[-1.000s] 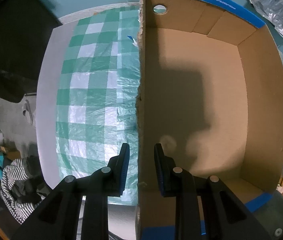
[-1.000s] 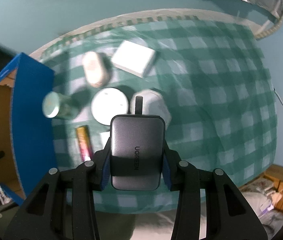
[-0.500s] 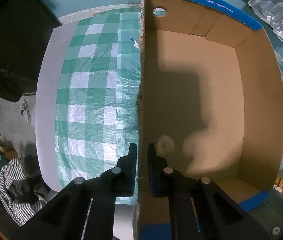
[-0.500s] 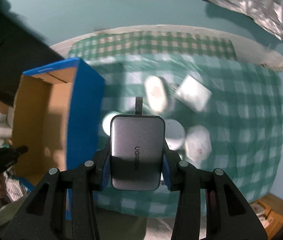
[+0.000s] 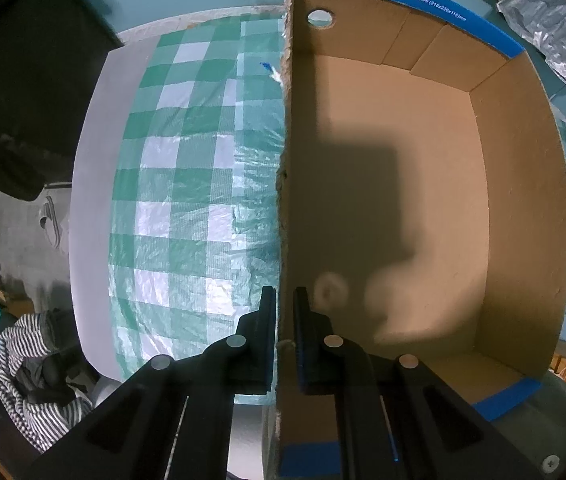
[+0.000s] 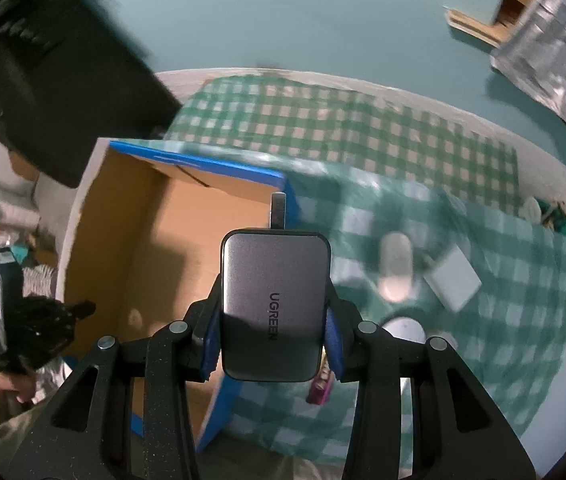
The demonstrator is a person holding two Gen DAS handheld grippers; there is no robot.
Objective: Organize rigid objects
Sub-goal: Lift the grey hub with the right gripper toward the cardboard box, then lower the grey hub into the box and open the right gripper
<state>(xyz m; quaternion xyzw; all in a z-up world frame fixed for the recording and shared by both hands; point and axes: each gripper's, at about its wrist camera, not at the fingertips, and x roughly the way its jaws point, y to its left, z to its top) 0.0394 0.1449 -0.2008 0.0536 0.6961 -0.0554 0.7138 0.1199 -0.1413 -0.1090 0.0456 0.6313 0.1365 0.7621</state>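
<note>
Left gripper (image 5: 283, 336): jaws clamped on the near wall of the open brown cardboard box with blue-taped rim (image 5: 423, 200), one jaw outside, one inside; box interior bare.

Right gripper (image 6: 271, 330): jaws clamped on the sides of a flat grey metal adapter marked UGREEN (image 6: 275, 304), its short plug pointing forward, held above the box's right wall.

Table with green-and-white checked cloth (image 6: 483, 320): carries the box plus blurred small items, among them a white oval piece (image 6: 397, 264) and a white square block (image 6: 457, 278).
</note>
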